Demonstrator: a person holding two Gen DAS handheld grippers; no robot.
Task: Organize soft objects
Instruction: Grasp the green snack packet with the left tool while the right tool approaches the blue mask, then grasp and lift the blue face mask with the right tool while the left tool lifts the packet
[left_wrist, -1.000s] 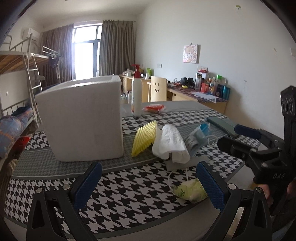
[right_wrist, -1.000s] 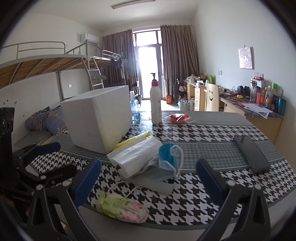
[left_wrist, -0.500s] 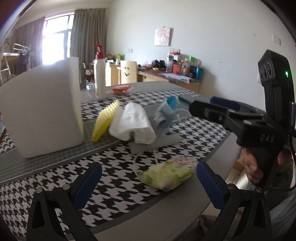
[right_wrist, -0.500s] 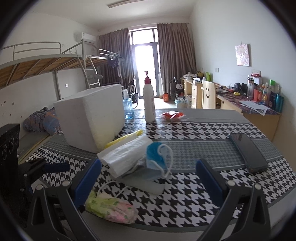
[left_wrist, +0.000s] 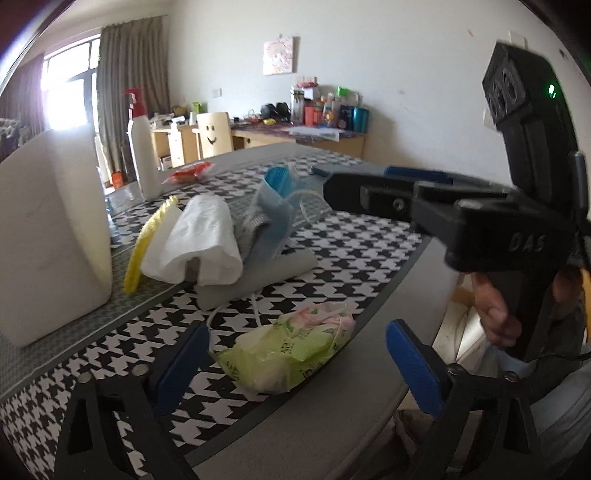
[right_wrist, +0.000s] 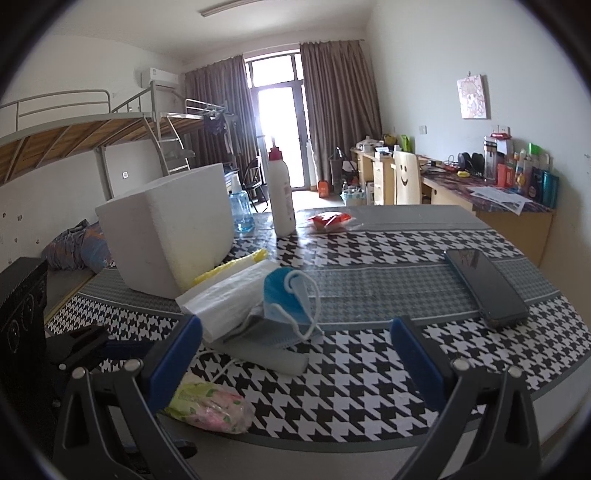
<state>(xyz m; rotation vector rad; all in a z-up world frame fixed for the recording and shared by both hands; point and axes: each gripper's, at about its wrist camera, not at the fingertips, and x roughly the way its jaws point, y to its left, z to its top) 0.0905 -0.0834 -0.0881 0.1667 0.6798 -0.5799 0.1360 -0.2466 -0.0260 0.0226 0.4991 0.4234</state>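
A green and pink tissue pack (left_wrist: 291, 360) lies at the table's front edge, between the open jaws of my left gripper (left_wrist: 295, 365), untouched. It also shows in the right wrist view (right_wrist: 210, 406). Behind it lie a white folded plastic bag (left_wrist: 199, 240), a blue face mask (left_wrist: 275, 210), a grey soft pad (left_wrist: 258, 280) and a yellow ribbed sponge (left_wrist: 147, 240). My right gripper (right_wrist: 295, 354) is open and empty, facing the mask (right_wrist: 288, 299) and bag (right_wrist: 229, 295). Its body shows at right in the left wrist view (left_wrist: 461, 214).
A white foam box (right_wrist: 166, 229) stands at the left of the houndstooth tablecloth (right_wrist: 369, 373). A white pump bottle (right_wrist: 280, 192), a red snack packet (right_wrist: 328, 219) and a black phone (right_wrist: 484, 288) also lie on the table. A desk and smiley chair stand behind.
My left gripper has swung right and forward, bringing the tissue pack between its jaws. My right gripper has shifted slightly closer to the mask and bag.
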